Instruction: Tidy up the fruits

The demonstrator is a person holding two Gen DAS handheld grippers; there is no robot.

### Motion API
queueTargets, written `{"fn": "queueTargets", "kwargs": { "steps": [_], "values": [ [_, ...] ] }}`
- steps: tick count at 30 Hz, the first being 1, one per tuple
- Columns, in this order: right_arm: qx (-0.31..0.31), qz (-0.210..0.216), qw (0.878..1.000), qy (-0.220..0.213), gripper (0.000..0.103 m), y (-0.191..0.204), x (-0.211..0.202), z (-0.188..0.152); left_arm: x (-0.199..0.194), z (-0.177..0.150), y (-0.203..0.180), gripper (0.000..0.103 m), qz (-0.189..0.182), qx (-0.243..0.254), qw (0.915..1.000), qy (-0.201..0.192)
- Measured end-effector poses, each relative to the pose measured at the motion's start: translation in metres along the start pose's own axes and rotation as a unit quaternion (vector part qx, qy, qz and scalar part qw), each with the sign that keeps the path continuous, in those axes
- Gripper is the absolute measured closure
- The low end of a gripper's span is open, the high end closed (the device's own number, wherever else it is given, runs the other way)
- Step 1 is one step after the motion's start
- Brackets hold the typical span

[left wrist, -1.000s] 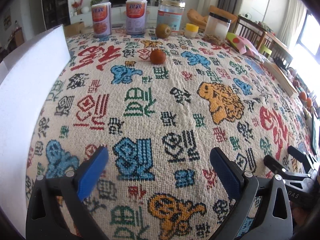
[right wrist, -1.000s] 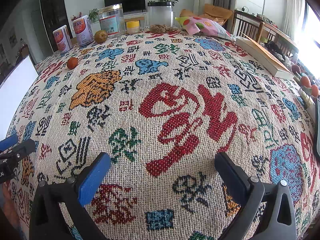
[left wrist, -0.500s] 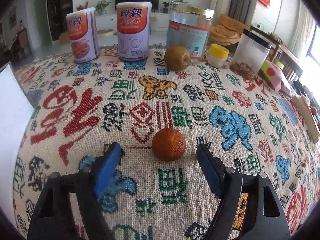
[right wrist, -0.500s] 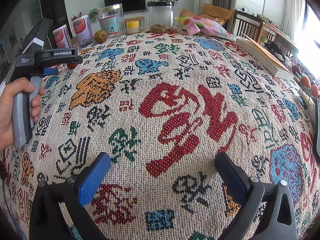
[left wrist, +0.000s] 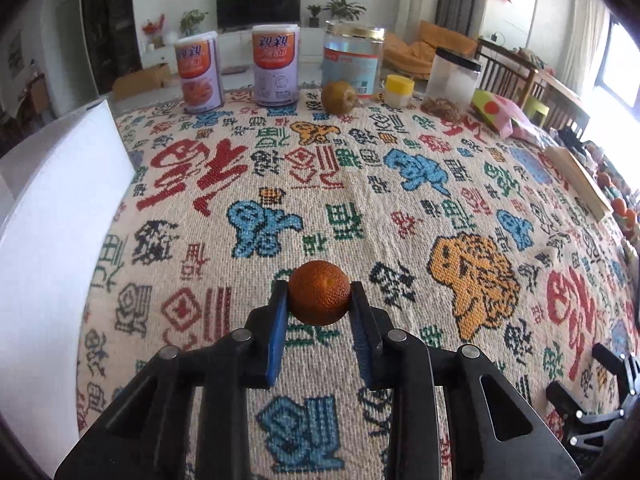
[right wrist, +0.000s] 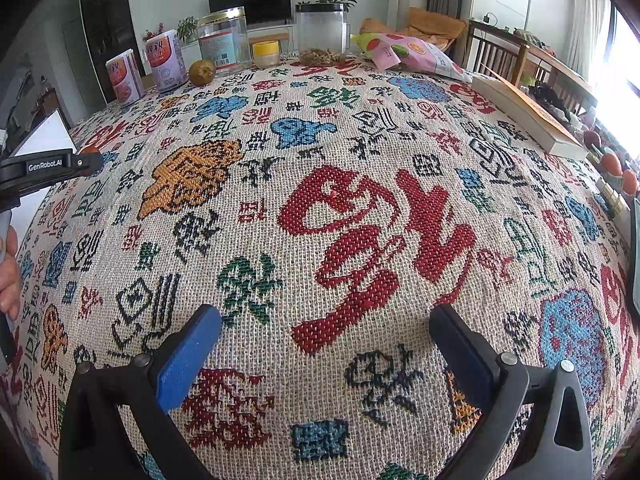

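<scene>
Nearest the left wrist camera, the left gripper (left wrist: 319, 300) has just been closing, and its 2 blue pads now pinch the small orange fruit (left wrist: 319, 298) at its widest part, a hold that looks secure for carrying. Over bare patterned tablecloth (right wrist: 360, 160), the right gripper (right wrist: 324, 344) hangs with fingers spread wide, nothing between them, probably waiting. Farther back, a brown-green fruit (left wrist: 339, 97) sits beside the clear jar (left wrist: 352, 60) and 2 cans (left wrist: 276, 68), likely the next pick.
</scene>
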State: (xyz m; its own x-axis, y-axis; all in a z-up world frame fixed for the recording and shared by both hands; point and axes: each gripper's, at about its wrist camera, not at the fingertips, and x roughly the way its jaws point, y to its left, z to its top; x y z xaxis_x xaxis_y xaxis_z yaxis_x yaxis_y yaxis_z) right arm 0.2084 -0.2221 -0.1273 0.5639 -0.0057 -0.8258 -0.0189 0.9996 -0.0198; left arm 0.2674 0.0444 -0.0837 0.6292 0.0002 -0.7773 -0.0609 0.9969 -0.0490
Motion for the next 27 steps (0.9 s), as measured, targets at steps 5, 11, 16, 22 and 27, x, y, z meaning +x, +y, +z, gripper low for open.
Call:
{"fn": "queueTargets", "kwargs": {
  "steps": [5,11,16,22,27],
  "values": [
    [0.000,0.000,1.000,0.000,0.000,0.000,0.000,0.000,-0.018,-0.044,0.008,0.073,0.004,-0.002,0.9999,0.015],
    [0.000,0.000,1.000,0.000,0.000,0.000,0.000,0.000,-0.018,-0.061,0.017,0.046,0.032,-0.007,0.9994,0.009],
    [0.000,0.000,1.000,0.000,0.000,0.000,0.000,0.000,-0.020,-0.068,0.021,0.009,0.066,0.013,0.9977,0.003],
    [0.000,0.000,1.000,0.000,0.000,0.000,0.000,0.000,-0.016,-0.071,0.032,0.003,0.059,0.004,0.9981,0.019],
    [0.000,0.000,1.000,0.000,0.000,-0.001,0.000,0.001,-0.015,-0.072,0.039,0.000,0.046,-0.009,0.9986,0.024]
  ]
}}
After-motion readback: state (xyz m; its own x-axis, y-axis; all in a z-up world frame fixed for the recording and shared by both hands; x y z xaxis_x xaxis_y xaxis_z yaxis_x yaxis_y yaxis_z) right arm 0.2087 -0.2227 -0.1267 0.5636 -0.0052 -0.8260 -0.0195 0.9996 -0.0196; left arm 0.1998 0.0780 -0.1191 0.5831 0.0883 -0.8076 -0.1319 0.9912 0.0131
